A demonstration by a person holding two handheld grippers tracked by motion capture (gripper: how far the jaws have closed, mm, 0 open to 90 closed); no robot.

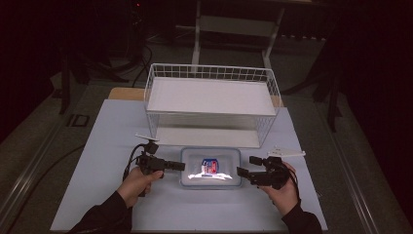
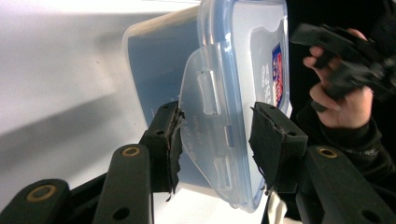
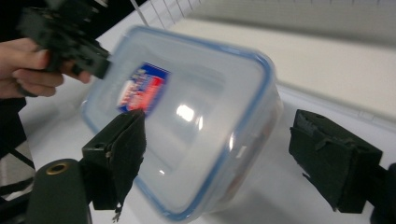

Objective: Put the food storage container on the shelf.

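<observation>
Left tool clamped on the box's end latch, right tool gaping around the opposite end, not gripping yet. Box sitting mid-worktop before the basket. Looks like grabbing stage; next, squeeze right, then lift level.

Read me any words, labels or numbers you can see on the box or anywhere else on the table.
Sticker on the box lid: red, white and blue print, too small and blurred to read in any view.
Lid latch between the left gripper's fingers: faint moulded lettering, not legible.
Basket and table: no text.
</observation>
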